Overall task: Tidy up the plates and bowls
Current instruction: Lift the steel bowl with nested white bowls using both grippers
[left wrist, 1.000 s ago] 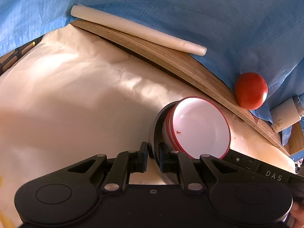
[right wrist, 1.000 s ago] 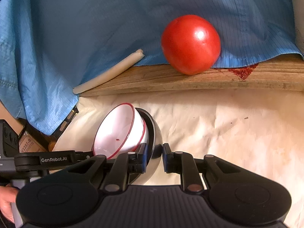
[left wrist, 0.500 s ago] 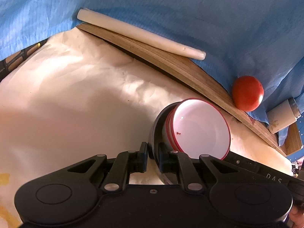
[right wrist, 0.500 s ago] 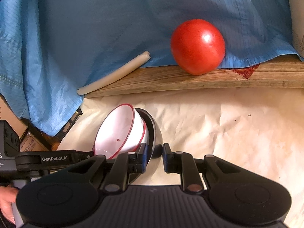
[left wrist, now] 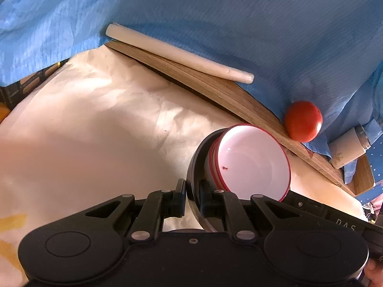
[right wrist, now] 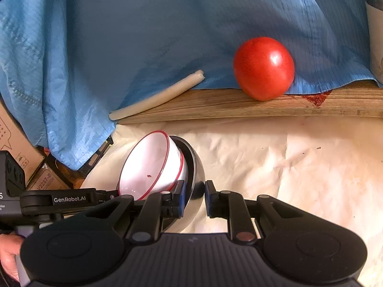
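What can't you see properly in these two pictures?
- Steel bowl: its underside and near rim, left wrist view, hidden behind the left tool.
- White bowls: how many are nested, right wrist view, rims overlap.
- Pale bottle: its base, left wrist view, under the blue cloth.

Nested stack: white bowls with red rims (left wrist: 251, 165) (right wrist: 148, 165) seated inside a steel bowl (left wrist: 193, 179) (right wrist: 195, 174) with a shiny outside and dark inside. Tipped on edge, openings turned sideways, above cream paper. Small red speck on the innermost white surface; steel rim pinched from two opposite sides.
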{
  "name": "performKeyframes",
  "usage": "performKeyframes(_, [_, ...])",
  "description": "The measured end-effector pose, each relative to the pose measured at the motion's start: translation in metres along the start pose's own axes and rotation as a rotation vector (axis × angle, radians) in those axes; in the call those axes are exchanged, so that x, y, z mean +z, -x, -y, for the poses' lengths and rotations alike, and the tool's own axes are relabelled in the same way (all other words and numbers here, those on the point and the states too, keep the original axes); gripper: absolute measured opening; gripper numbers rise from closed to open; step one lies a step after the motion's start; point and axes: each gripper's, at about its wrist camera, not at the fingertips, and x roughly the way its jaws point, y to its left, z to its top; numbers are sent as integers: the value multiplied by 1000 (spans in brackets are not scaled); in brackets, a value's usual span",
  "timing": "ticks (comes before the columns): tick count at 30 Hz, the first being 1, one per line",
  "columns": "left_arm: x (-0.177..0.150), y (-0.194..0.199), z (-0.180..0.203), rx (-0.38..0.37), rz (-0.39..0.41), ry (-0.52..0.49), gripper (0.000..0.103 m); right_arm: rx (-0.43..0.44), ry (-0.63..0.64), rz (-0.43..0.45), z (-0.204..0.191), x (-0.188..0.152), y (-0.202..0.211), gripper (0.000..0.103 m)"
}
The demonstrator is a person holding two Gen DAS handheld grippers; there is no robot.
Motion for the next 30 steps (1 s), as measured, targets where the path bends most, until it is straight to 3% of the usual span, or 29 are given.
performKeyframes(30, [-32,49,-18,-9,37,-2,10,18,34,11,-37,-35,26,19])
